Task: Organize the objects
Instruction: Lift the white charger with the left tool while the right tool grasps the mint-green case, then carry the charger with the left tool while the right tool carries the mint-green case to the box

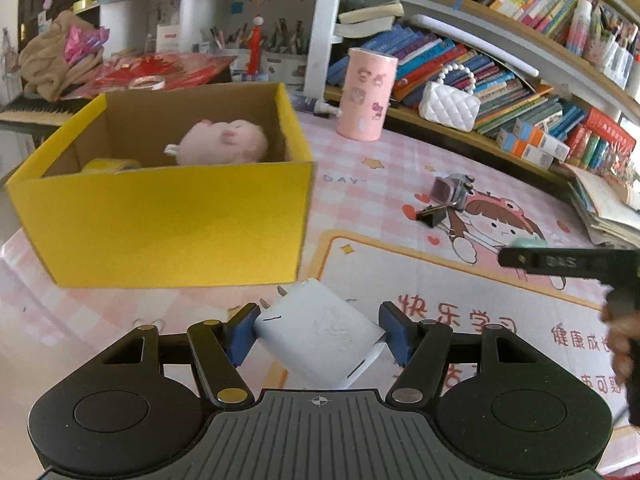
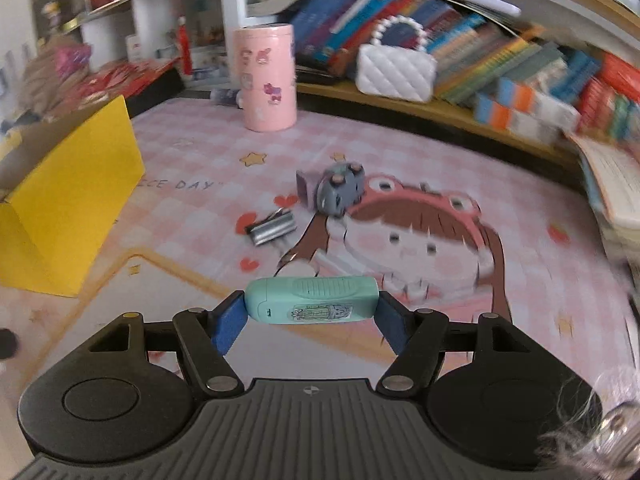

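My left gripper (image 1: 318,330) is shut on a white plug-in charger (image 1: 320,332), tilted, its prongs pointing up-left toward the yellow cardboard box (image 1: 168,220). A pink plush toy (image 1: 224,142) and a yellow item (image 1: 108,165) lie inside the box. My right gripper (image 2: 310,314) is shut on a mint-green oblong device (image 2: 312,300), held crosswise above the mat; in the left wrist view that gripper (image 1: 520,256) reaches in from the right. A small grey gadget (image 2: 340,190) and a black binder clip (image 2: 272,228) lie on the pink cartoon mat (image 2: 400,160).
A pink sticker-covered canister (image 2: 269,78) stands at the back of the desk. A white quilted bag (image 2: 396,66) rests against rows of books (image 1: 500,80) on the shelf. A stack of papers (image 1: 608,208) lies at the right edge. Red clutter (image 1: 160,68) sits behind the box.
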A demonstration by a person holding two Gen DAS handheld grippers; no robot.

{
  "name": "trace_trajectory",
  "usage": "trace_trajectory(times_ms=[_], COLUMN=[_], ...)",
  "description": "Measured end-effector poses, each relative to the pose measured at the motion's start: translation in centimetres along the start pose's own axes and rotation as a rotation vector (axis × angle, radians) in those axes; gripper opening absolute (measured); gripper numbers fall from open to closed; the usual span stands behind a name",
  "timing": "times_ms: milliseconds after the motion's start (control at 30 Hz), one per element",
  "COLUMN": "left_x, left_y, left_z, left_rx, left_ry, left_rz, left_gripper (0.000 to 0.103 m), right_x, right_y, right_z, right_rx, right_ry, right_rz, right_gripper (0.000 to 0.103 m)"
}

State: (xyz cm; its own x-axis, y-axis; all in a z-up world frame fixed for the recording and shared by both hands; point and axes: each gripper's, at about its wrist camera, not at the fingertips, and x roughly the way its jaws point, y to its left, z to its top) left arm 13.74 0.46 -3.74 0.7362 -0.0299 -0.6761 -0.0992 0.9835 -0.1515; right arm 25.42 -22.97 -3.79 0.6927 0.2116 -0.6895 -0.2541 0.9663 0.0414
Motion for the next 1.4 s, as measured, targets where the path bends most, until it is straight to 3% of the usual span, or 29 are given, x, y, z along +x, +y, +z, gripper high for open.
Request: trace_trajectory(times_ms=[200, 433, 633, 933, 1400], left_x=[-2.0, -4.7, -6.9, -9.5, -11.5], left_y=[3.2, 7.1, 10.1, 12.9, 15.6], left_z=[-0.7, -1.5, -2.2, -3.0, -3.5], left_rx=[-0.038, -0.066, -0.081, -0.059, -0.042], left_ry=[-0.022, -0.05, -0.076, -0.116, -0.157], left_rz=[-0.012, 0.008, 0.025, 0.032, 0.015], left_gripper=[0.065, 0.065, 0.065, 0.065, 0.065], right_x=[-4.8, -7.5, -8.9, -10.2, -11.2], right_y=[5.1, 13.5, 17.7, 21.8, 25.1], right_z=[-2.0, -4.1, -5.0, -6.0, -6.6], right_rx=[0.084, -0.091, -0.153, -0.16, -0.161], right_ry=[0.01, 0.005, -0.017, -0.024, -0.044], right_rz=[0.061, 0.137, 0.182, 0.194, 0.182], right_gripper=[0.067, 0.067, 0.067, 0.067, 0.067])
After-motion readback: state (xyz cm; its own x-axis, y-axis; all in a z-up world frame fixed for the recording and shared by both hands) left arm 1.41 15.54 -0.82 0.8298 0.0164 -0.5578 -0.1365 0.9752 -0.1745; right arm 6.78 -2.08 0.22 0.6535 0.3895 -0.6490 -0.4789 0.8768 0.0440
